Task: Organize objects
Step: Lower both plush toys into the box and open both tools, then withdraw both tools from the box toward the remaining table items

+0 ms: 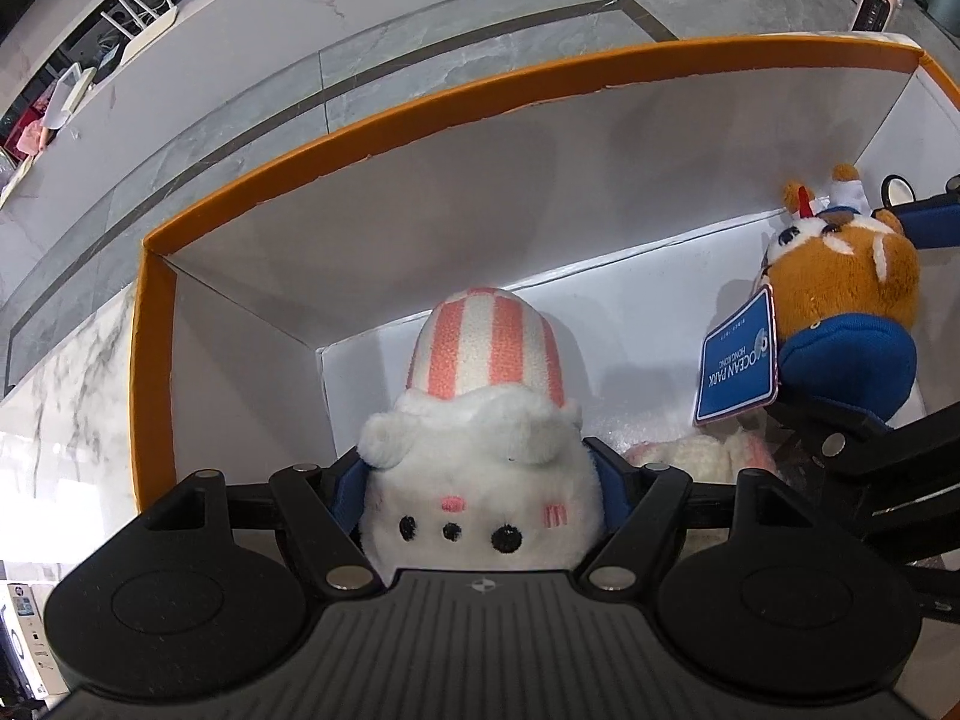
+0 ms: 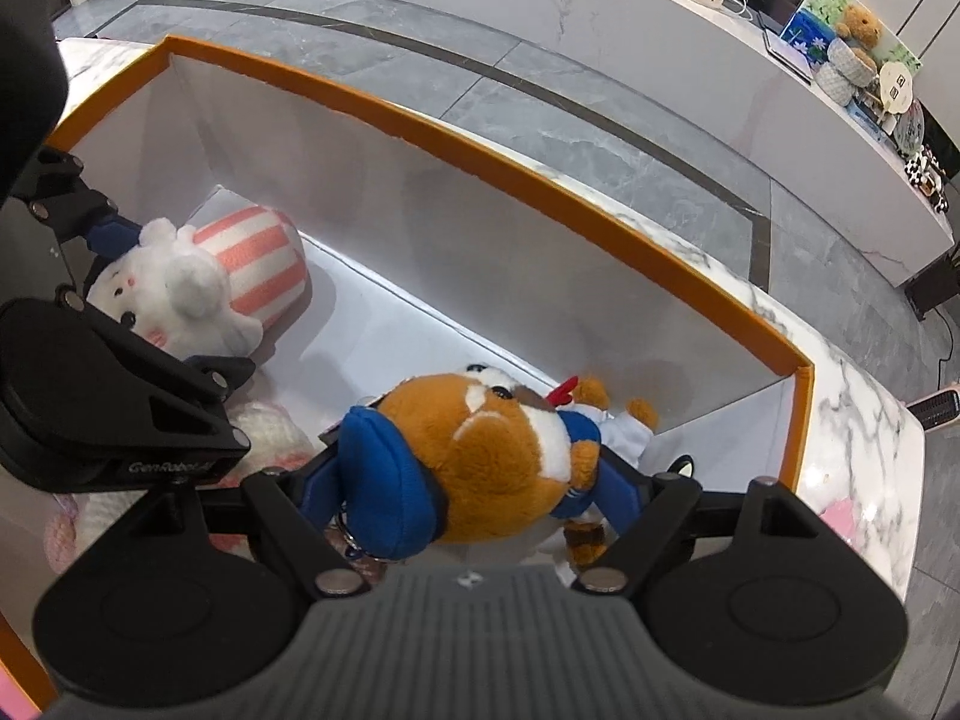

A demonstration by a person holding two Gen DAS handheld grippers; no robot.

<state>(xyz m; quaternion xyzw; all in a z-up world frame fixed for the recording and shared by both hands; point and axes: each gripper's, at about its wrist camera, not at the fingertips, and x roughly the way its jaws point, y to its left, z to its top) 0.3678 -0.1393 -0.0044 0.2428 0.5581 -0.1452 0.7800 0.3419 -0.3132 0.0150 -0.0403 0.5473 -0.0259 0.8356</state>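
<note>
My left gripper (image 1: 480, 480) is shut on a white plush toy (image 1: 480, 498) with a pink-striped body, held inside an orange-rimmed white box (image 1: 420, 114). The toy also shows in the right wrist view (image 2: 198, 282), with the left gripper (image 2: 120, 276) around it. My right gripper (image 2: 468, 474) is shut on a brown plush dog (image 2: 480, 462) with a blue cap, also inside the box (image 2: 540, 186). The dog shows in the left wrist view (image 1: 846, 276) with its blue tag (image 1: 738, 360).
Another white and pink plush (image 2: 264, 438) lies on the box floor between the two grippers. The box stands on a marble table (image 2: 858, 420). A grey tiled floor (image 2: 540, 60) and a long white counter with clutter (image 2: 840, 60) lie beyond.
</note>
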